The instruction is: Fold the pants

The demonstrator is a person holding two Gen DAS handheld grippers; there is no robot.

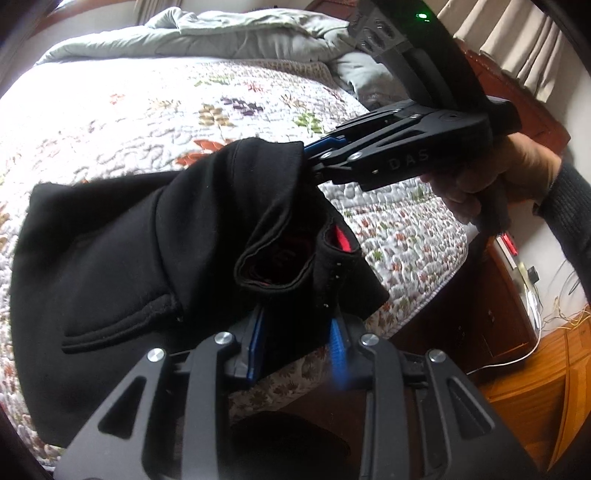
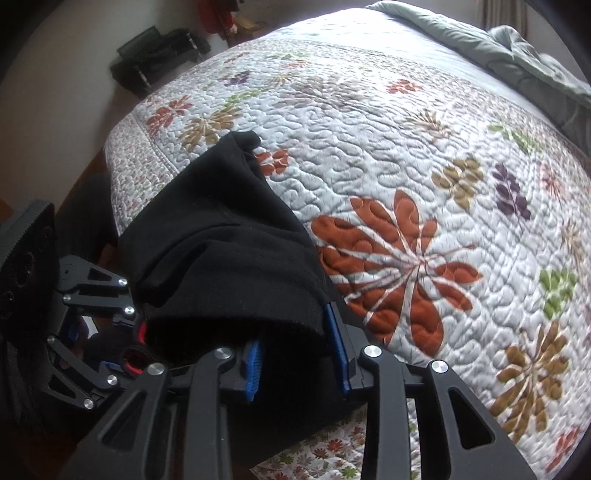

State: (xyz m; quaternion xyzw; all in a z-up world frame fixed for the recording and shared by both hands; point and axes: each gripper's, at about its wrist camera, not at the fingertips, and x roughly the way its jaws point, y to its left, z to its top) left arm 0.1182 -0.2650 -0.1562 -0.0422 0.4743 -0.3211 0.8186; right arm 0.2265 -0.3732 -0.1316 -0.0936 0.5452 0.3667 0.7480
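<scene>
Black pants (image 1: pixel 122 254) lie bunched on the floral quilt (image 1: pixel 122 122) near the bed's front edge; a red lining shows in an open hem. My left gripper (image 1: pixel 295 317) is shut on one end of the pants; its blue pads sit under the cloth. My right gripper (image 1: pixel 314 155) comes in from the right and is shut on the upper fold. In the right wrist view the pants (image 2: pixel 221 243) drape over my right gripper (image 2: pixel 299 343), and the left gripper (image 2: pixel 110 332) shows at lower left.
A grey comforter (image 1: pixel 229 33) is heaped at the bed's far end. A wooden headboard and nightstand (image 1: pixel 517 288) with cables stand to the right. A black stand (image 2: pixel 159 55) sits by the wall beyond the bed's corner. The quilt (image 2: pixel 406 147) stretches away.
</scene>
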